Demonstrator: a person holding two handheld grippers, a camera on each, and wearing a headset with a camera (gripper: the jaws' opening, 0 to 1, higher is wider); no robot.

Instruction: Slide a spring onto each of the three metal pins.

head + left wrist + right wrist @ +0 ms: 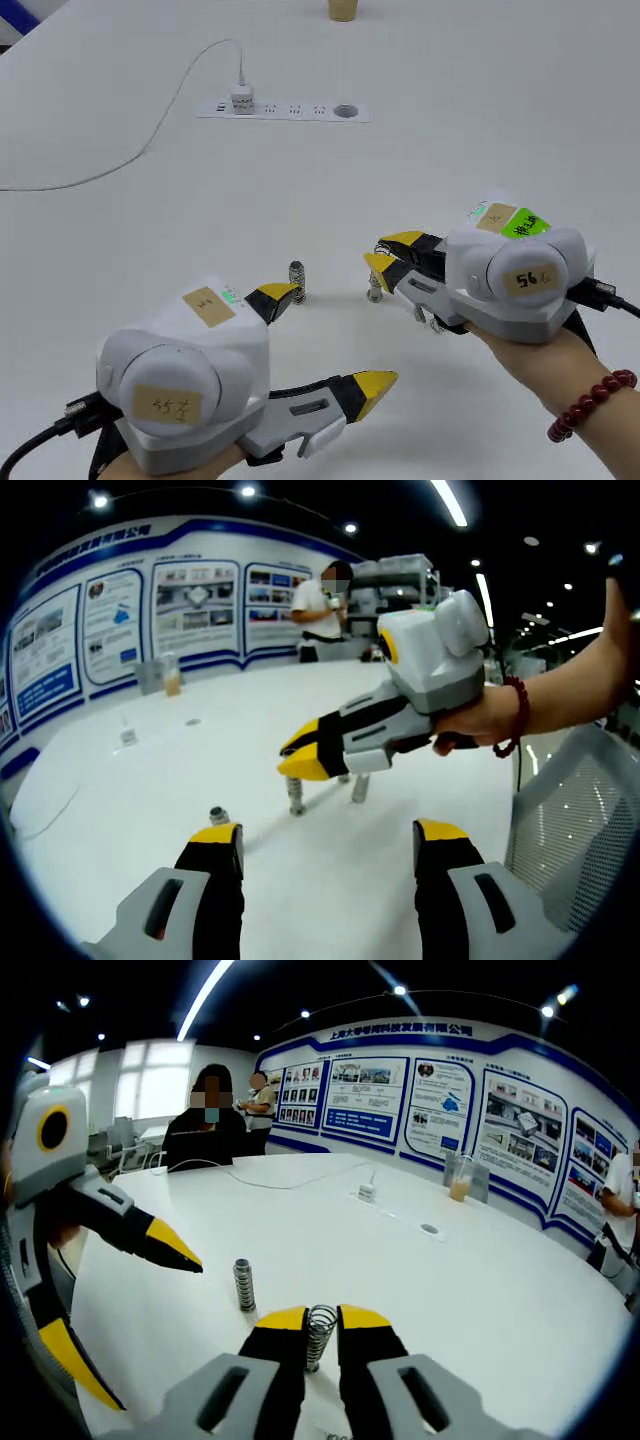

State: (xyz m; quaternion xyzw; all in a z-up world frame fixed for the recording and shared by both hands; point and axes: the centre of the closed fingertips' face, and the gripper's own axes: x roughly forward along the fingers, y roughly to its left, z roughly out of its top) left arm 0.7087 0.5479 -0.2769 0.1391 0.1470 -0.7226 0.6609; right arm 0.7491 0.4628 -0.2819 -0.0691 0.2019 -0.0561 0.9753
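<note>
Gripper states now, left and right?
left gripper: open, jaws wide apart, holding nothing.
right gripper: shut on a spring, held upright between the jaws.

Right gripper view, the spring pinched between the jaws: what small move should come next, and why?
Probably ease the right hand-held gripper straight down, then open it. Its jaws are shut on the upright spring, and the neighbouring pin already wears one. Whether a pin sits under the held spring is unclear.
</note>
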